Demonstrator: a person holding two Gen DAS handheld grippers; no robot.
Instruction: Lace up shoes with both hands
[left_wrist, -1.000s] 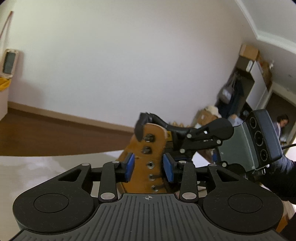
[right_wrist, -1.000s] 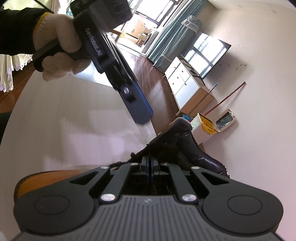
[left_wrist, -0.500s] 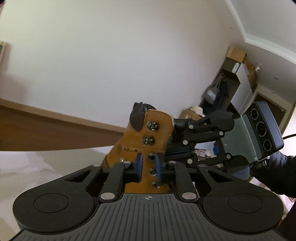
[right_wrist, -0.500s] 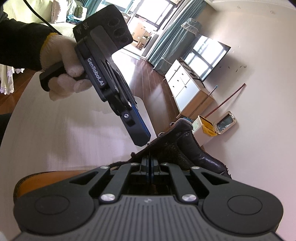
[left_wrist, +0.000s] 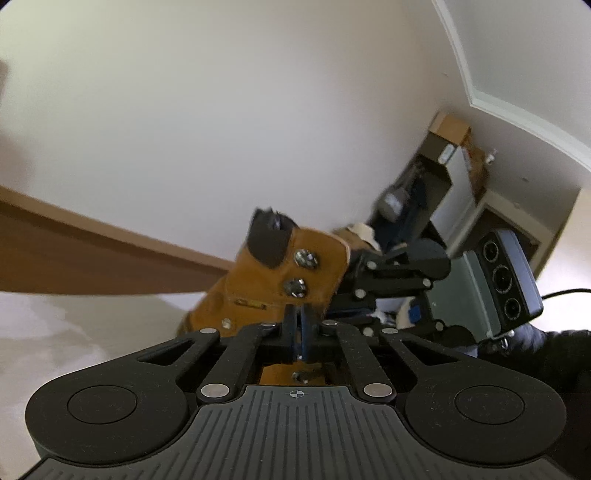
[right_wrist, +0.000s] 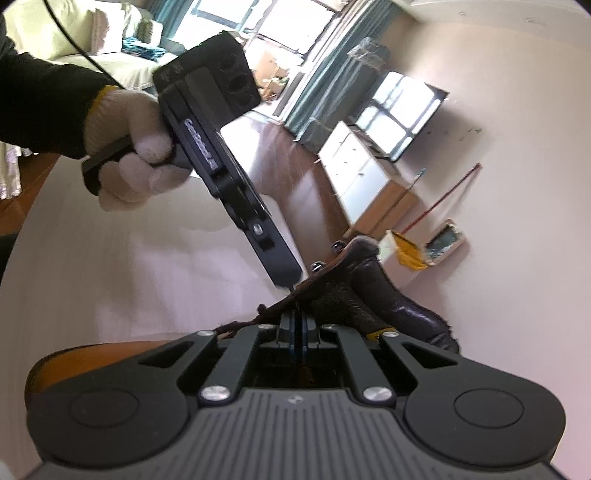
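Note:
A tan boot (left_wrist: 258, 288) with a black collar (right_wrist: 399, 306) stands on the white table (right_wrist: 110, 266). My left gripper (left_wrist: 298, 325) is shut in front of its eyelet flap, just below two metal hooks (left_wrist: 293, 286). No lace shows between its pads. From the right wrist view, the left gripper (right_wrist: 286, 277) touches the flap's edge with its tip, and a white-gloved hand (right_wrist: 133, 147) holds it. My right gripper (right_wrist: 297, 321) is shut at the boot's opening, seemingly pinching the dark flap edge (right_wrist: 273, 304). Its fingertips are hidden behind the boot in the left view.
The boot stands near the table's far edge, with wood floor (left_wrist: 74, 258) and a plain wall beyond. A white cabinet (right_wrist: 362, 181), a broom and a yellow dustpan (right_wrist: 406, 251) stand by the wall. A dark-sleeved arm (left_wrist: 546, 358) holds the right tool.
My left gripper's jaws have closed from wide open to shut while it moved in toward the boot's eyelet flap. The right gripper has stayed shut in place.

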